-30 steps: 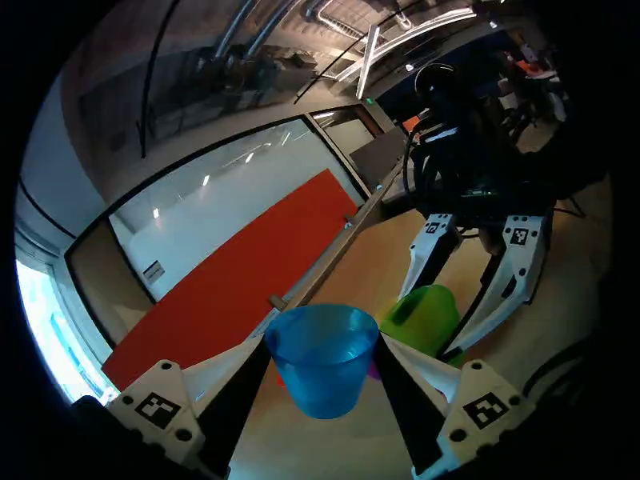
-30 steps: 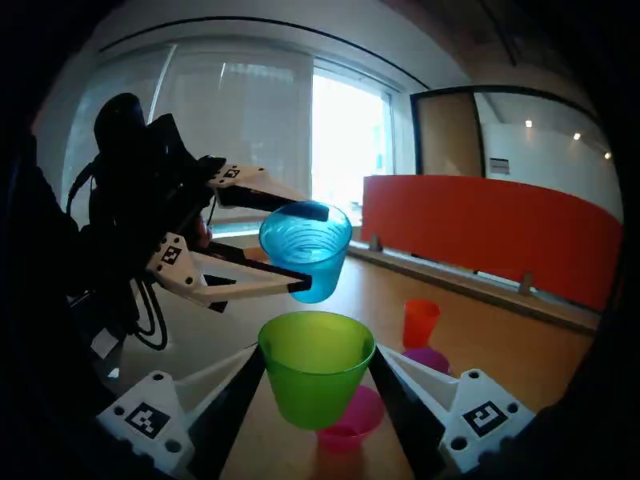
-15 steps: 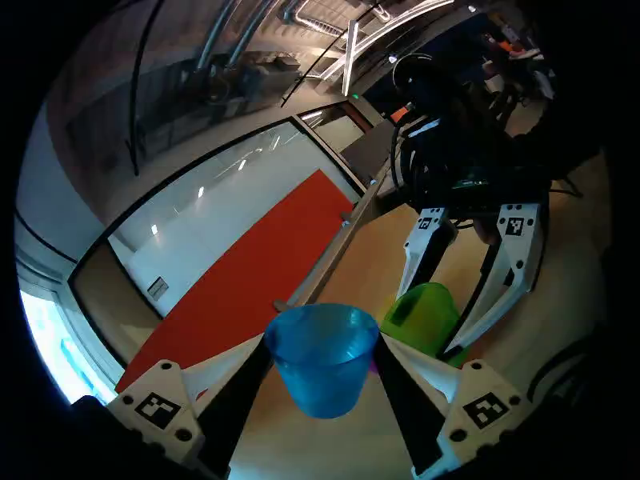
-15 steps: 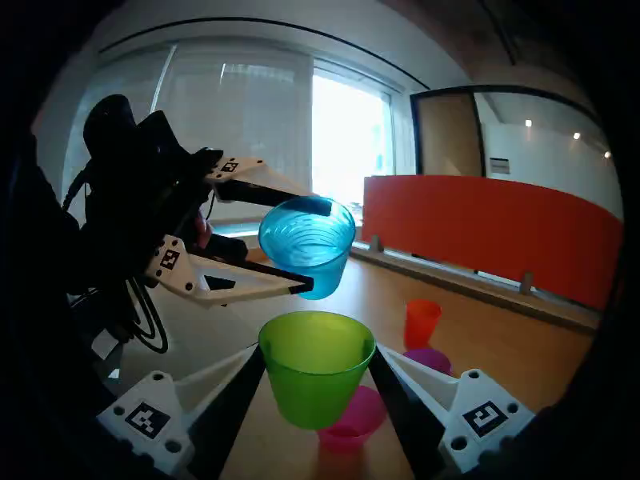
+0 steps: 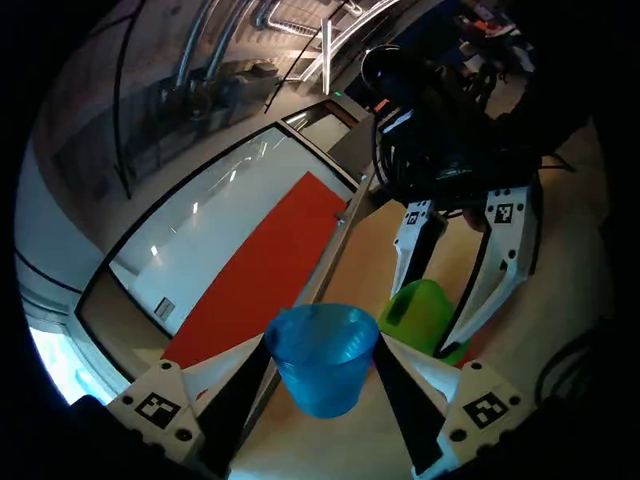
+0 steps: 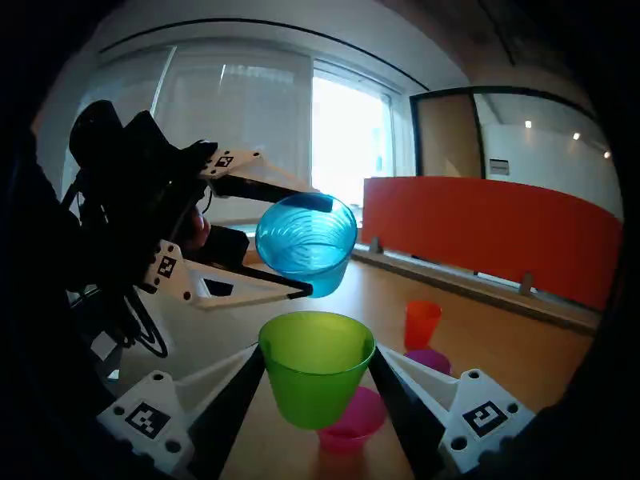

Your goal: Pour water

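Orange plastic cup [image 6: 421,322], pink cup [image 6: 353,416] on wooden tabletop [image 6: 504,344]; left gripper [image 5: 322,346] clamps tilted translucent blue cup [image 6: 308,244] above right gripper [image 6: 316,354], itself clamping green cup [image 6: 316,376].

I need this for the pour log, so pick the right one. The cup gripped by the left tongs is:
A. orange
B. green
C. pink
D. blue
D: the blue cup sits clamped between the fingers of the left tongs, tilted above the green cup that the right tongs hold.
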Motion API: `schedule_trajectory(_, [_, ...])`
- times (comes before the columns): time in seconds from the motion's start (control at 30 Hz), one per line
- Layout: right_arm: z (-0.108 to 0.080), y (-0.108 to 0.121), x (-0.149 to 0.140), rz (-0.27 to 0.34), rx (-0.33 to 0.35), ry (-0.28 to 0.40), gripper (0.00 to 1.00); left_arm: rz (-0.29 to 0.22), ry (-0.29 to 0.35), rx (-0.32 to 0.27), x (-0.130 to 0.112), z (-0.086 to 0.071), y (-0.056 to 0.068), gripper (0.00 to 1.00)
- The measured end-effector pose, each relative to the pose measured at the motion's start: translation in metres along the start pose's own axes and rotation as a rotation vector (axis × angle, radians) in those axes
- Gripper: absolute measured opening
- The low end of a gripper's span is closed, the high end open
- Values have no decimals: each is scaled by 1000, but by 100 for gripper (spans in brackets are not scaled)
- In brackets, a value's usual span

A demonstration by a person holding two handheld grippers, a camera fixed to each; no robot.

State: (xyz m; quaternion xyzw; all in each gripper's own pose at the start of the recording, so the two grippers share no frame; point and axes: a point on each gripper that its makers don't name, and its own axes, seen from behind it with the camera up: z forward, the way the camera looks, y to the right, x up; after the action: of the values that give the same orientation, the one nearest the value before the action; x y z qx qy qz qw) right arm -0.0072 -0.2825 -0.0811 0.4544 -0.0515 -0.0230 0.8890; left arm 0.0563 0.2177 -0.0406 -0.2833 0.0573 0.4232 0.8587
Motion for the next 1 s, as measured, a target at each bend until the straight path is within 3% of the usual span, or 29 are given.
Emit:
schedule_trajectory(0.5, [-2,0,1,-3,-1,1,92,100,-5,4,7,1,0,87])
schedule_trajectory(0.67, [-3,-1,-1,-3,1,0,92,108,-4,-1,9,2,5,86])
schedule_trajectory(1.0, [-3,0,-3,2,3,3,92,140,-4,5,10,5,2,87])
